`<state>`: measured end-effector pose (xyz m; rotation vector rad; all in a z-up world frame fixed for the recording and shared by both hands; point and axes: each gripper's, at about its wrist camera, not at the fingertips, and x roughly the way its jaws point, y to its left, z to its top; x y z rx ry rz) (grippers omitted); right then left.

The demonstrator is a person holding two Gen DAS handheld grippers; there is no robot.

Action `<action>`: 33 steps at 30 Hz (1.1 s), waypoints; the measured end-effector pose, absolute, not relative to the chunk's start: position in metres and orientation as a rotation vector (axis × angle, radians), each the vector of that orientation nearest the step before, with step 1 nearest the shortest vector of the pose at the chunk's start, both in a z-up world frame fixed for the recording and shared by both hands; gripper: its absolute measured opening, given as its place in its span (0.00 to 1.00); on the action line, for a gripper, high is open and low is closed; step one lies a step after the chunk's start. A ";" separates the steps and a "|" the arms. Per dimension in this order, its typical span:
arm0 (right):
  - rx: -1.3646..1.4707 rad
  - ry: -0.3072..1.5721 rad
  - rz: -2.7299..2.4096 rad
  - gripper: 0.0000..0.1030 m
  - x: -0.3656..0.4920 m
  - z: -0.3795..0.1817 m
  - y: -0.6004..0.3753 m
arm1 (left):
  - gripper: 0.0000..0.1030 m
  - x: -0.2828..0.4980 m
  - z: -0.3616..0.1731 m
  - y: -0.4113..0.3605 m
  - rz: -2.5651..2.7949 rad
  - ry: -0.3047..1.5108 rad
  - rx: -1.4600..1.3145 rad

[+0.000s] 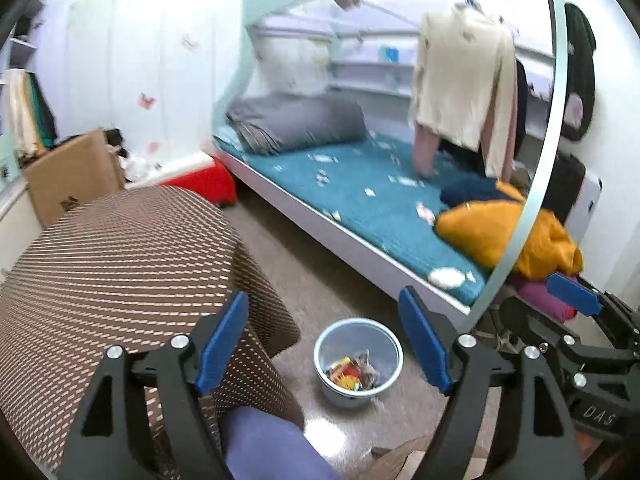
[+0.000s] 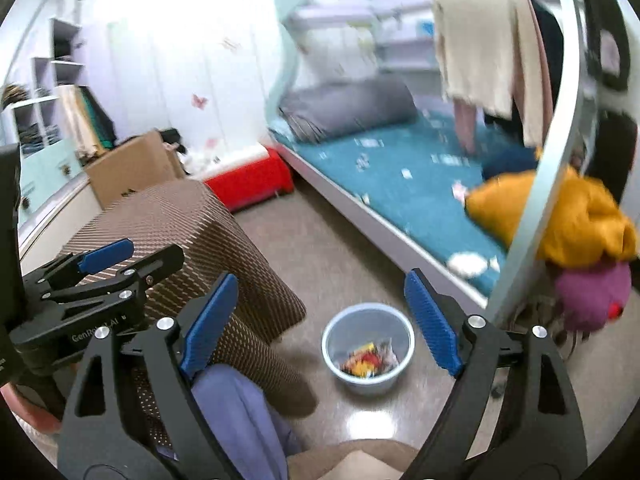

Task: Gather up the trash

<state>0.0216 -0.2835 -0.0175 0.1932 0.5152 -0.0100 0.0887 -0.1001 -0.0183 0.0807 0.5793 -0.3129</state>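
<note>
A pale blue bin (image 1: 347, 398) stands on the floor below both grippers, with colourful wrappers (image 1: 352, 372) lying in its bottom. My left gripper (image 1: 322, 300) hangs high over it, jaws wide apart, nothing between them. The right wrist view shows the same bin (image 2: 368, 386) and wrappers (image 2: 368, 360) under my right gripper (image 2: 322, 280), which is open and empty too. The two grippers are side by side: a blue pad (image 1: 574, 295) of the right one shows at the right edge of the left wrist view. A blue pad (image 2: 106, 255) of the left one shows at the left of the right wrist view.
A table under a brown patterned cloth (image 1: 120, 260) stands left of the bin. A bed with a teal cover (image 1: 360, 192) runs along the right, with an orange garment (image 1: 500, 232) heaped at its near end. A cardboard box (image 1: 76, 176) and a red box (image 1: 204, 184) sit behind. A person's blue-trousered leg (image 1: 264, 440) is near.
</note>
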 end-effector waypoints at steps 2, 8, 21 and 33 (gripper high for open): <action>0.147 0.482 0.011 0.84 0.011 -0.005 -0.274 | 0.77 0.075 -0.009 -0.092 -0.286 0.562 0.063; 0.092 0.426 0.065 0.84 -0.009 0.005 -0.260 | 0.81 0.041 0.003 -0.073 -0.212 0.506 0.017; 0.051 0.401 0.068 0.84 -0.019 0.008 -0.246 | 0.81 0.028 0.009 -0.063 -0.156 0.499 0.004; 0.045 0.404 0.097 0.85 -0.024 0.014 -0.236 | 0.83 0.014 0.014 -0.048 -0.112 0.493 -0.011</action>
